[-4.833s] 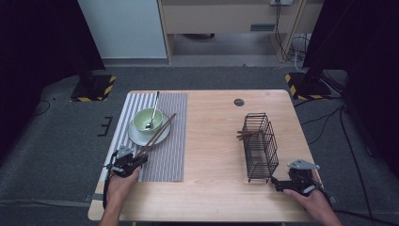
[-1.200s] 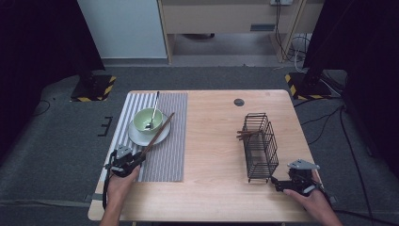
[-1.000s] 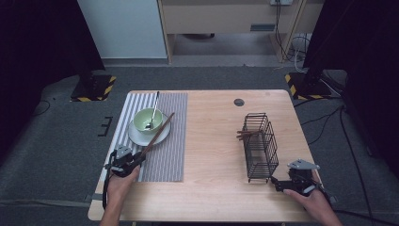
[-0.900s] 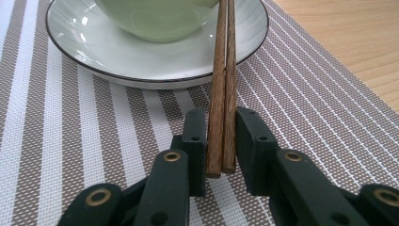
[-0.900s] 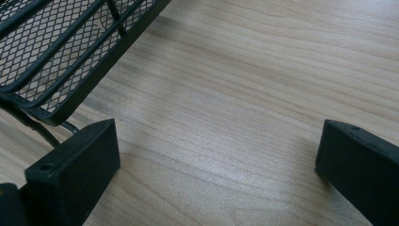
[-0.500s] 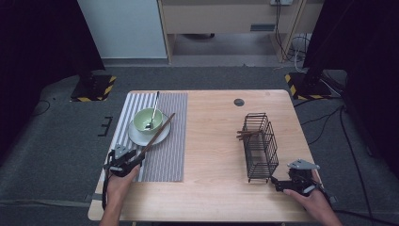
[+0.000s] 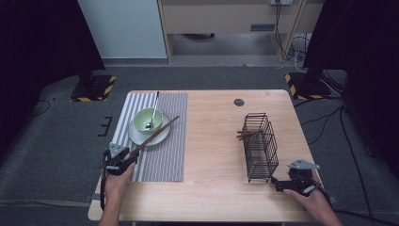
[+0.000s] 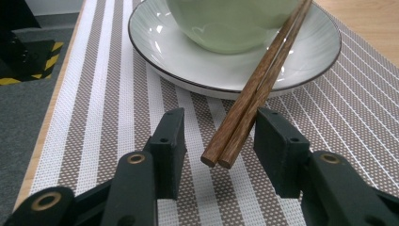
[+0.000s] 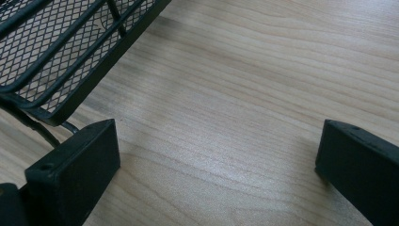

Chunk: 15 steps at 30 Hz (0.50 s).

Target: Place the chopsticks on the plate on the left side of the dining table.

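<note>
Brown wooden chopsticks (image 8: 256, 84) lean paired on the white plate (image 8: 310, 61), ends over the striped placemat (image 8: 108, 99)

**Counter layout: mat and bowl left, basket right**

A placemat (image 7: 157, 136) lies on the left part of the counter (image 7: 211, 141). A plate (image 7: 141, 137) sits on it toward the far end, with a bowl (image 7: 147, 120) on the plate and a spoon (image 7: 153, 109) in the bowl. Chopsticks (image 7: 157, 132) lean across the plate's rim, their near ends between the jaws of the left hand-held gripper (image 8: 219, 146). A wire basket (image 7: 259, 147) stands on the right, the right hand-held gripper (image 7: 277, 184) just before it.
</note>
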{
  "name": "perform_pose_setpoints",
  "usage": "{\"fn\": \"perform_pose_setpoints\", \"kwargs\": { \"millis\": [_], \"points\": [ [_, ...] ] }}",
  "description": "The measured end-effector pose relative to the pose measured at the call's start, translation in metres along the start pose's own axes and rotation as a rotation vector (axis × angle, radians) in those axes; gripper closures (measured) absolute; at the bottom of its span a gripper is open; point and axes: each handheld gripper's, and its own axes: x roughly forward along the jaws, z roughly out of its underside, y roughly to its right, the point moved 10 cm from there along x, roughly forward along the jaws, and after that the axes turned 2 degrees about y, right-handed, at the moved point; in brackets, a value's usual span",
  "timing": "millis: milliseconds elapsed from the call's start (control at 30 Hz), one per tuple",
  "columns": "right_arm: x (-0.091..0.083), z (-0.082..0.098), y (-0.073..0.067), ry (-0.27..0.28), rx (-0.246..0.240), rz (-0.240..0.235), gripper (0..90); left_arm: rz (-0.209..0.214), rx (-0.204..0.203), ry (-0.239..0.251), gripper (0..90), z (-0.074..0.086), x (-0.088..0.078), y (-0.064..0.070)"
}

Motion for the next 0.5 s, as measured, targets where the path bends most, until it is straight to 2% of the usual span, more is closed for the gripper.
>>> {"fn": "perform_pose_setpoints", "kwargs": {
  "millis": [200,367,500],
  "points": [
    [0.000,0.000,0.000,0.000,-0.001,-0.001,0.4,-0.010,-0.009,0.007,51.5,-0.001,0.002,-0.004],
    [0.000,0.000,0.000,0.000,-0.001,-0.001,0.4,-0.011,-0.033,0.014,49.8,-0.001,0.003,-0.010],
    [0.000,0.000,0.000,0.000,-0.001,-0.001,0.4,-0.010,-0.027,0.013,49.8,-0.001,0.002,-0.011]
  ]
}}
